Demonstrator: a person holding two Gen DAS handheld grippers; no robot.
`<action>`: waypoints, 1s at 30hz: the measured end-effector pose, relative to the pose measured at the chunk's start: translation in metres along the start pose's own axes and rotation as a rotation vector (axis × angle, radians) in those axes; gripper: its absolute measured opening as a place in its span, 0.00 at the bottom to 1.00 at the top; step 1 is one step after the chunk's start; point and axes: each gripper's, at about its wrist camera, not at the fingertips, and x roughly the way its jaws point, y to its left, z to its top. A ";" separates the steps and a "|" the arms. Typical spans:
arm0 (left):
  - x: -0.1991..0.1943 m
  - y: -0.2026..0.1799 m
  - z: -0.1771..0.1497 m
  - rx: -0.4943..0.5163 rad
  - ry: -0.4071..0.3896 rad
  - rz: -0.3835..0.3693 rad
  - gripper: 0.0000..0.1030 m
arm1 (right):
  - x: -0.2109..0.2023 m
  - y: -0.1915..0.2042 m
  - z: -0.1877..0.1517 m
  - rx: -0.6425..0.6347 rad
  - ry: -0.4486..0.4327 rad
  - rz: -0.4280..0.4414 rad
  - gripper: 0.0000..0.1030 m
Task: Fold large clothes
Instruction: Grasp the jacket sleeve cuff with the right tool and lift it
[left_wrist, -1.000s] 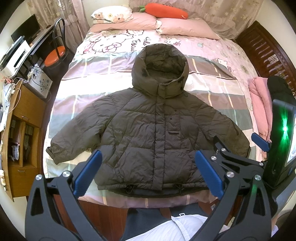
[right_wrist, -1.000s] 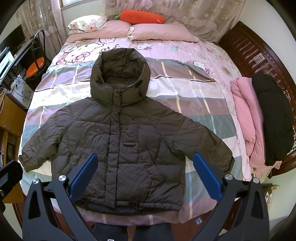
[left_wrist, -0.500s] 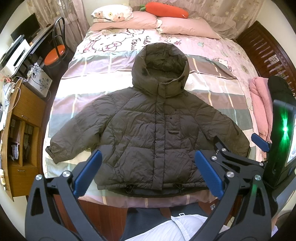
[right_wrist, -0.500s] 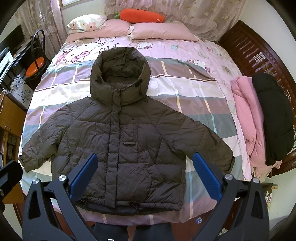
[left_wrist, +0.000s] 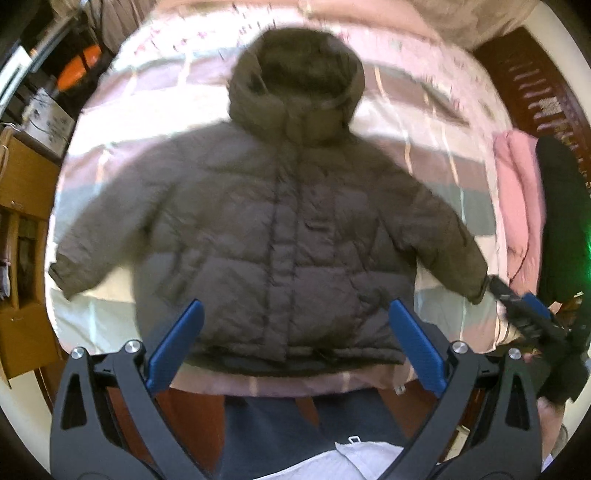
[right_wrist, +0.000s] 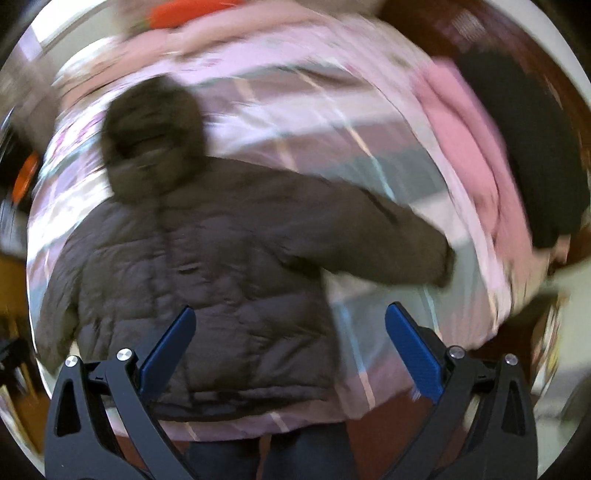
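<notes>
A dark brown hooded puffer jacket (left_wrist: 280, 229) lies flat, front up, on the striped pink bed (left_wrist: 110, 155), sleeves spread to both sides, hood toward the pillows. My left gripper (left_wrist: 295, 332) hovers open above the jacket's hem with nothing between its blue pads. In the right wrist view the same jacket (right_wrist: 207, 258) fills the left half, and my right gripper (right_wrist: 290, 332) stands open over its lower right side, near the right sleeve (right_wrist: 399, 243). In the left wrist view the right gripper (left_wrist: 532, 314) appears by that sleeve's cuff. Both views are blurred.
A folded pink garment (left_wrist: 517, 199) and a black garment (left_wrist: 561, 221) lie at the bed's right edge by a dark wooden bed frame (left_wrist: 535, 85). A wooden cabinet (left_wrist: 22, 206) and an orange chair (left_wrist: 77, 66) stand on the left. A person's dark trousers (left_wrist: 295, 424) show below.
Both grippers have dropped and moved forward toward the jacket. The right gripper has swung right toward the right sleeve. Both stay open.
</notes>
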 end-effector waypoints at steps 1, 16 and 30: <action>0.010 -0.007 0.003 0.005 0.020 0.009 0.98 | 0.016 -0.036 -0.001 0.078 0.028 0.018 0.99; 0.210 -0.194 0.055 0.060 0.179 0.077 0.98 | 0.210 -0.350 0.000 0.832 0.123 0.285 0.99; 0.331 -0.246 0.061 0.038 0.310 0.245 0.98 | 0.353 -0.398 0.039 0.804 0.370 0.562 0.21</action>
